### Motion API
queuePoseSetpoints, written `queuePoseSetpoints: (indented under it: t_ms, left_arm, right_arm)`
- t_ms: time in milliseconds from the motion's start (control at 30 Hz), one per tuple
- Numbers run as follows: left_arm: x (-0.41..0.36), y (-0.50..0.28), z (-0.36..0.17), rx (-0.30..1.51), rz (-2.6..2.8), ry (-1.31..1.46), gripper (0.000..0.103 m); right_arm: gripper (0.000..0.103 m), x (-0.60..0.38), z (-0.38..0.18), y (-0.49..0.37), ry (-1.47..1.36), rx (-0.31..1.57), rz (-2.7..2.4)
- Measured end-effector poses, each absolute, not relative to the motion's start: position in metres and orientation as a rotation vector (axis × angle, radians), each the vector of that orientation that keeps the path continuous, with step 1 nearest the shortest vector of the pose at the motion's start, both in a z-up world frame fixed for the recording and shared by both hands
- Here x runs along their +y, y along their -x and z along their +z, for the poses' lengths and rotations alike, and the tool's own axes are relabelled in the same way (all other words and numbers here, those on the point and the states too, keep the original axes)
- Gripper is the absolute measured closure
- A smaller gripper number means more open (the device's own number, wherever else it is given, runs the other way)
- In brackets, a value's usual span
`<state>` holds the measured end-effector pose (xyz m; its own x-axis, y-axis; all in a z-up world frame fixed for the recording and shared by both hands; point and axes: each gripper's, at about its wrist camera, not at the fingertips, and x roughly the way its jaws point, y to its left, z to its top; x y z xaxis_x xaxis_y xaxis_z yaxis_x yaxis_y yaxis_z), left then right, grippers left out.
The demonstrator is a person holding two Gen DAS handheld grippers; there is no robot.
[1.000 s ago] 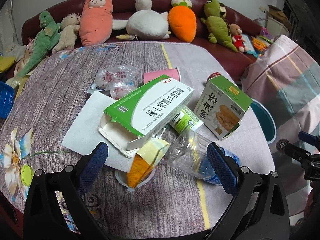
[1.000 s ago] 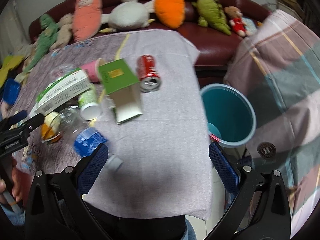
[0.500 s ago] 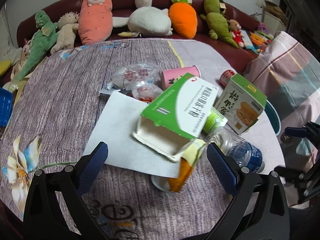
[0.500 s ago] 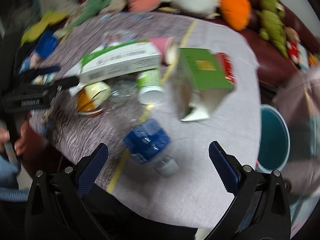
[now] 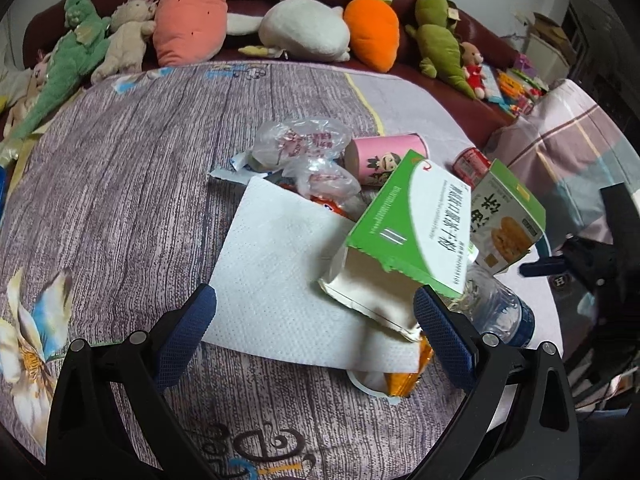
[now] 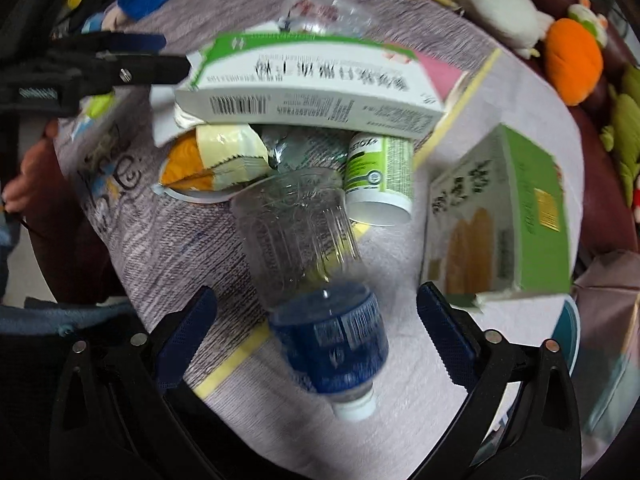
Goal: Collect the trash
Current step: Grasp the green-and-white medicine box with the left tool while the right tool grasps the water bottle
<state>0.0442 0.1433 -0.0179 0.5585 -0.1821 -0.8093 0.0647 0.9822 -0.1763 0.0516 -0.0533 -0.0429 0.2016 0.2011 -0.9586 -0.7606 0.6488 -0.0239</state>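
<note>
A clear plastic bottle (image 6: pixel 312 264) with a blue label and white cap lies on the table, and my right gripper (image 6: pixel 316 298) points down over it. Its jaws are closing with the bottle's label end between them, and the pads stand clear of it. My left gripper (image 5: pixel 314 300) is open, low over a white paper napkin (image 5: pixel 272 280) and the torn end of a green-and-white box (image 5: pixel 416 224). An orange snack wrapper (image 5: pixel 404 376) sticks out from under the napkin. Behind lie a green biscuit box (image 5: pixel 508 216), a pink cup (image 5: pixel 384 154), crumpled plastic bags (image 5: pixel 304 148) and a red can (image 5: pixel 470 164).
A small green-and-white tub (image 6: pixel 380 176) lies by the bottle's base. A teal bin (image 6: pixel 570 332) stands just off the table's right edge. Plush toys (image 5: pixel 304 28) line the dark red sofa behind. A striped blanket (image 5: pixel 568 140) is at right.
My right gripper rolled and swung from the bare right side of the table and the bin to directly over the bottle. My left gripper slid left, over the napkin and the box's open end.
</note>
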Motion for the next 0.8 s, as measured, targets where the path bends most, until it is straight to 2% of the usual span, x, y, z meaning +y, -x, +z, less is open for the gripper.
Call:
queuePoseSetpoints:
  t_ms: [67,100,167,500,800]
  left_arm:
    - [0.144,-0.046,-0.018,0.974,-0.157,0.139,0.004]
    - [0.144,-0.047,-0.017,0.976,-0.165,0.142,0.004]
    - [0.142,-0.048,-0.013,0.972,-0.176,0.139,0.004]
    - [0.086,-0.074,0.014,0.972,-0.297,-0.073,0.004]
    - [0.043,-0.119,-0.022,1.108,-0.356,-0.256,0.004]
  right_arm:
    - [0.017,-0.049,-0.054,-0.056,0.564,1.214,0.736]
    - [0.027,-0.048,-0.057,-0.056,0.556,1.224,0.742]
    - [0.037,-0.046,-0.062,-0.057,0.546,1.242,0.738]
    - [0.038,-0.09,-0.019,-0.052,0.309,1.221,0.659]
    - [0.039,-0.144,-0.005,-0.051,0.122,1.208,0.543]
